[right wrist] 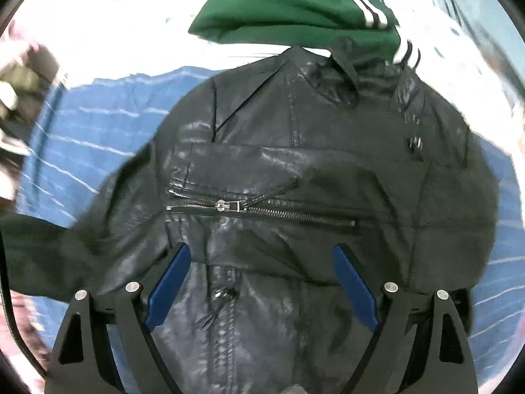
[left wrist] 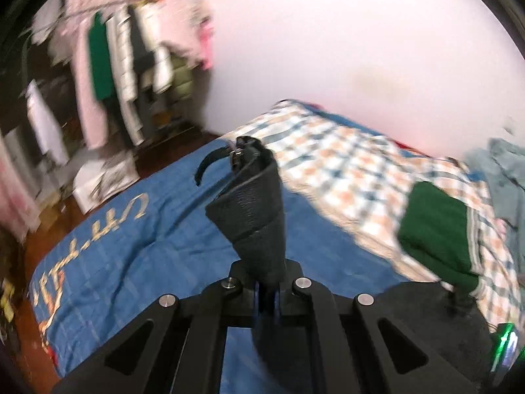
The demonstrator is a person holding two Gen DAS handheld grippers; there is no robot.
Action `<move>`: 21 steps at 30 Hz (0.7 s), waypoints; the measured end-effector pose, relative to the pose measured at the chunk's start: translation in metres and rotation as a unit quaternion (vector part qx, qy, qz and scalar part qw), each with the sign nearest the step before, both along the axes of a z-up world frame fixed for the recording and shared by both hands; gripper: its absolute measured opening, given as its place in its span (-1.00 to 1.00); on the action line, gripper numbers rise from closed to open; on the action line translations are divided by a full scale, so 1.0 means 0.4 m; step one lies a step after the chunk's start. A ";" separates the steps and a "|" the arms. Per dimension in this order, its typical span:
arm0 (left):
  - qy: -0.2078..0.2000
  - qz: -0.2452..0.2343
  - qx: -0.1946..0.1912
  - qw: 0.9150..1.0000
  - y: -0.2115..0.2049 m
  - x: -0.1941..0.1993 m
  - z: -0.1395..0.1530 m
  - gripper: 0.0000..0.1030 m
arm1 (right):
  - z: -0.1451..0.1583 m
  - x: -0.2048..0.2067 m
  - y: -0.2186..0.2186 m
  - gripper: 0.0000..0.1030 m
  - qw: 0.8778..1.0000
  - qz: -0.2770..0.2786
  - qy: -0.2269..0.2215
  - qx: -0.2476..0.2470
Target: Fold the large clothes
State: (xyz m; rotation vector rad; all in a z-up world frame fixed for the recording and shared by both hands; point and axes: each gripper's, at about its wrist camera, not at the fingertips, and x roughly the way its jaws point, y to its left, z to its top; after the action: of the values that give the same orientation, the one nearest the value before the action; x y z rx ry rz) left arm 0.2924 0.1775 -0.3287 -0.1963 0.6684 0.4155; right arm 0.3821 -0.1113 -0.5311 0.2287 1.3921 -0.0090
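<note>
Your left gripper (left wrist: 266, 295) pinches a black jacket (right wrist: 295, 170) fold.
Your right gripper (right wrist: 262, 285) hangs wide apart over it, beside the green top (right wrist: 288, 3) on the blue bedspread (left wrist: 131, 229).

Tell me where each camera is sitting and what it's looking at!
Left wrist: sits on the left gripper, looking across the blue bedspread toward hanging clothes; its fingers are shut on a black leather sleeve.
Right wrist: sits on the right gripper, looking down at the black leather jacket; its blue-padded fingers are spread open.
Both show the folded green garment and the bedspread.
</note>
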 end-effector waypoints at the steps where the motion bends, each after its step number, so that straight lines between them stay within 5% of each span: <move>1: -0.006 -0.017 0.005 1.000 -0.051 0.012 0.016 -0.95 | 0.003 0.001 -0.024 0.74 1.000 -0.010 0.004 0.012; 5: -0.018 -0.096 0.003 0.995 -0.276 0.064 0.056 -0.96 | 0.013 -0.038 -0.186 0.74 0.998 -0.057 0.010 0.025; 8: -0.004 -0.177 -0.013 0.984 -0.499 0.098 0.041 -0.96 | 0.008 -0.081 -0.347 0.74 0.994 -0.106 0.017 0.030; 15: 0.098 -0.337 -0.022 0.936 -0.979 0.080 -0.143 -0.95 | -0.027 -0.216 -0.702 0.74 0.977 -0.208 0.034 0.009; 19: 0.189 -0.367 0.000 0.911 -1.141 0.066 -0.277 -0.94 | -0.060 -0.299 -0.839 0.74 0.970 -0.236 0.051 -0.001; 21: 0.223 -0.362 0.003 0.905 -1.172 0.057 -0.331 -0.92 | -0.081 -0.347 -0.885 0.74 0.968 -0.245 0.058 -0.002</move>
State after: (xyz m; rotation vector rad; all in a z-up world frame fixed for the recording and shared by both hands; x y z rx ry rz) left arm 0.3152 -0.2915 -0.4611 0.1678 1.1307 -0.2693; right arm 0.2433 -0.4654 -0.5633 0.5719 1.4200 -0.4417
